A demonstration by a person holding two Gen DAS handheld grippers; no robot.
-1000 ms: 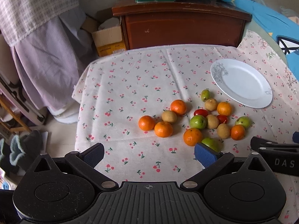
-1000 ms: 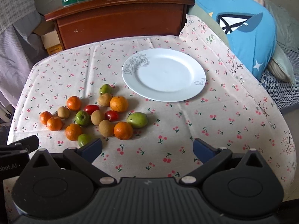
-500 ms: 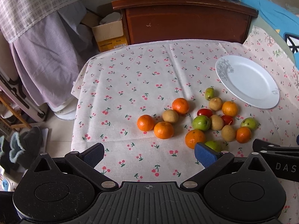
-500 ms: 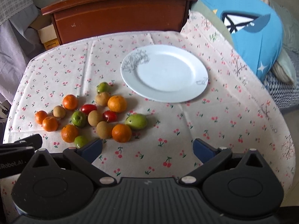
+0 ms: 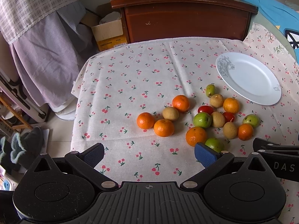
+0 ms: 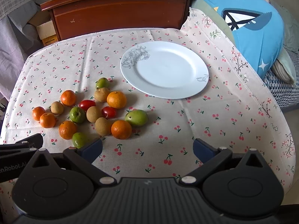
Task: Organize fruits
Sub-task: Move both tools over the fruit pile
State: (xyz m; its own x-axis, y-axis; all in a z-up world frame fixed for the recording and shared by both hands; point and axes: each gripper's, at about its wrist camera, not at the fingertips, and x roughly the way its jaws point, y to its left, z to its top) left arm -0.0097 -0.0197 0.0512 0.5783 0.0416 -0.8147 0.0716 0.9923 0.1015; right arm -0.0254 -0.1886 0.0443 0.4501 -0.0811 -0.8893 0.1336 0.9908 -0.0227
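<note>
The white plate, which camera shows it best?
The right wrist view: the white plate sits whole near the centre, with nothing on it and both grey rim drawings clear. The left wrist view shows the plate off to the right, smaller and foreshortened.

Cherry-print tablecloth (image 6: pixel 214 115): loose fruits (image 6: pixel 93 113), white plate (image 6: pixel 186 91).

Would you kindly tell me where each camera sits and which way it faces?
Left wrist: behind the open left claw, facing fruit at right; right claw's edge shows.
Right wrist: behind the open right claw, facing the plate; left claw's edge shows.
Both see plate, fruit, cabinet.
</note>
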